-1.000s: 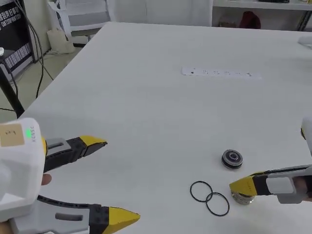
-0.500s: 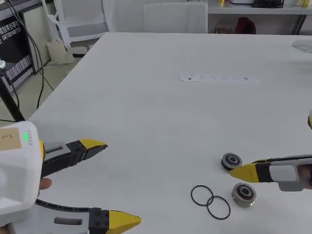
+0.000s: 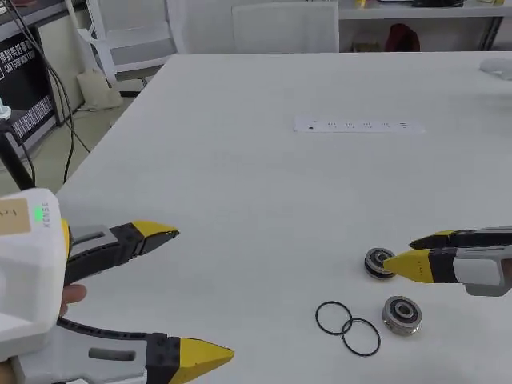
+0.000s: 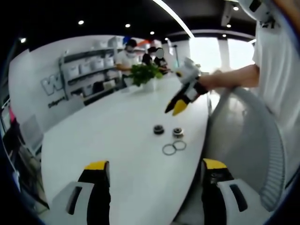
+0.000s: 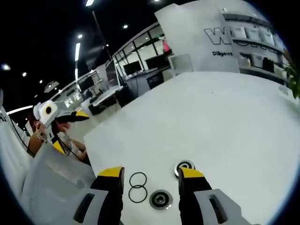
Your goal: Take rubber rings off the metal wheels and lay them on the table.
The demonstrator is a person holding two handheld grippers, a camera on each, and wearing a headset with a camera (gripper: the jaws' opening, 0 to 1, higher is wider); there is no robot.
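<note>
Two black rubber rings (image 3: pixel 346 327) lie overlapping on the white table (image 3: pixel 240 176). Right of them rests a silver metal wheel (image 3: pixel 402 314). A darker-rimmed wheel (image 3: pixel 376 263) sits just behind it, partly covered by a yellow tip of my right gripper (image 3: pixel 408 252), which hovers open and holds nothing. My left gripper (image 3: pixel 180 292) stands wide open at the lower left, far from the wheels. In the right gripper view the rings (image 5: pixel 138 186) and the near wheel (image 5: pixel 160 199) lie between the jaws, the far wheel (image 5: pixel 185 165) by the right jaw. The left gripper view shows the rings (image 4: pixel 174 147) and both wheels (image 4: pixel 168 131) ahead.
A white power strip (image 3: pixel 356 126) lies flat at mid-table beyond the wheels. A chair (image 3: pixel 284 26) stands at the far edge. The table's left edge drops to a floor with cables. People and a plant (image 4: pixel 145 74) are at the far end in the left gripper view.
My right gripper has moved off the near wheel, uncovering it, and now hovers by the far wheel. The left gripper, rings and wheels stay put.
</note>
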